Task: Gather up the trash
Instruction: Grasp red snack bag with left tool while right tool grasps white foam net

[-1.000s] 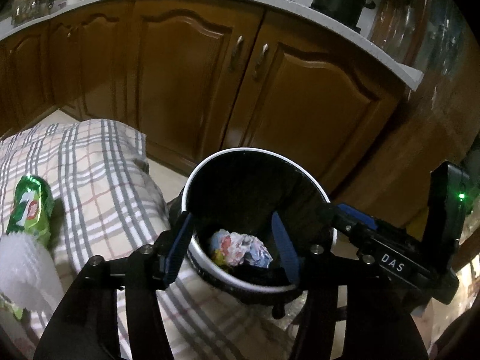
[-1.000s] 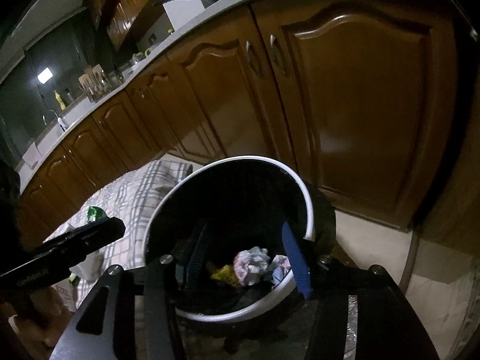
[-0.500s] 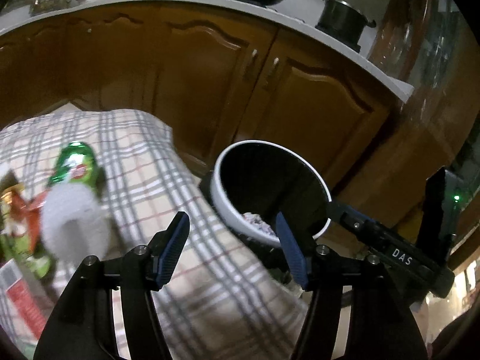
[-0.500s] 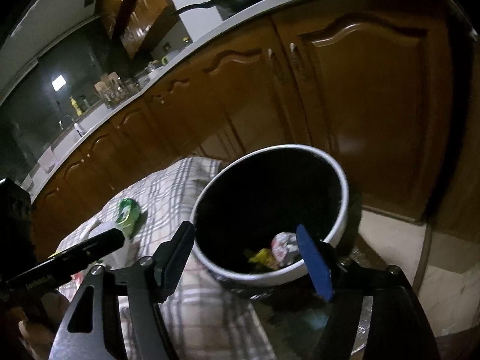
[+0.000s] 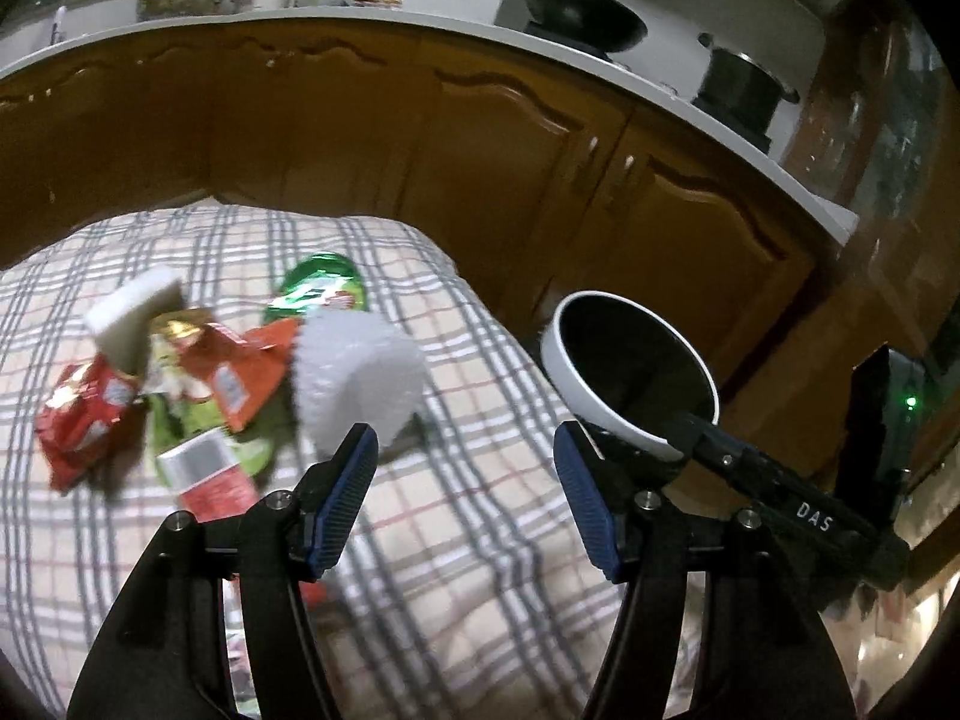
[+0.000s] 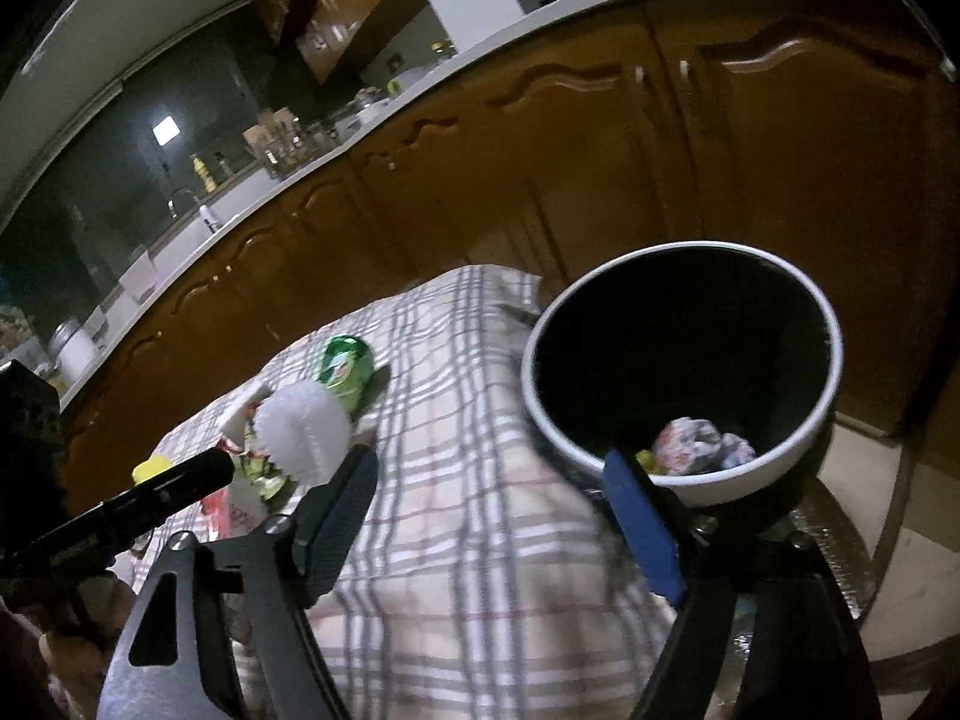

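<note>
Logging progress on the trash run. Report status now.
Left tool and right tool open, empty. Crumpled wrappers in bin. Green packet, red wrappers, white foam on plaid cloth. Path unobstructed.

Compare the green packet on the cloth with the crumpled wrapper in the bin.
The green packet lies on the checked cloth, outside the bin; the crumpled wrapper sits at the bin's bottom. The packet is shiny green and looks puffed; the wrapper is pale, mixed in colour and balled up. The packet lies alone; the wrapper sits among other scraps. Neither is held: both grippers' jaws are open and empty.
</note>
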`<state>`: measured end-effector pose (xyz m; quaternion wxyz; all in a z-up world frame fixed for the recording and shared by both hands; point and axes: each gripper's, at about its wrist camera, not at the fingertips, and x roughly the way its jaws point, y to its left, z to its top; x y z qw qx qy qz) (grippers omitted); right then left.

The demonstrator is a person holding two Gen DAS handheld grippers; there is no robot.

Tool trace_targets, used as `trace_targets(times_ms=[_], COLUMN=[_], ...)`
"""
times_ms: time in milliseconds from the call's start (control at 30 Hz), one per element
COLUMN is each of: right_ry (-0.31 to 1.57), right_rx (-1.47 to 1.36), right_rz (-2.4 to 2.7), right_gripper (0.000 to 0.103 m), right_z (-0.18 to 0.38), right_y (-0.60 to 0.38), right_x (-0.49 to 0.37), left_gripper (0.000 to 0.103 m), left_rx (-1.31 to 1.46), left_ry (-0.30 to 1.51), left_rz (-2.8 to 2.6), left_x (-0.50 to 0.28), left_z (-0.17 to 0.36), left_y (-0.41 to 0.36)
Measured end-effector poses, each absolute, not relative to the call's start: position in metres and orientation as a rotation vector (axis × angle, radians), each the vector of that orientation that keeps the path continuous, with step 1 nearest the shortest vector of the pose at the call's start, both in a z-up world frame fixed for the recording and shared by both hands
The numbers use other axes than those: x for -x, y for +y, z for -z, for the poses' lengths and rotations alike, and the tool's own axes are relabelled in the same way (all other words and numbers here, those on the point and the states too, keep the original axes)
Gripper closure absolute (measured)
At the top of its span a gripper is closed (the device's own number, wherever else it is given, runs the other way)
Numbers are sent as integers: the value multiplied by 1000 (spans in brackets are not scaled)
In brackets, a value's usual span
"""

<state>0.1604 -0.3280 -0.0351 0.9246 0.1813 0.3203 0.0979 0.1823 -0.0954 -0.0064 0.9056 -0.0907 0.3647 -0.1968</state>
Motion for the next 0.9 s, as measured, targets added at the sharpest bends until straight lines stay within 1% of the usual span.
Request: trace_targets(times_ms=[200, 533, 900], right_ry=[657, 658, 684], right_rx=[-344, -300, -259], right_rz=[-248, -321, -358], right_gripper=[17, 16, 16], right_z=[32, 25, 32], right_y=[-301, -254, -221], right_x=[-159, -165, -184], left_gripper=[41, 41, 41], left_rx=[200, 236, 259], left_ry=[727, 719, 743], left_rz=[355, 250, 149], left_x=[-173, -163, -169], left_z=[4, 10, 26], left_y=[-66, -13, 34])
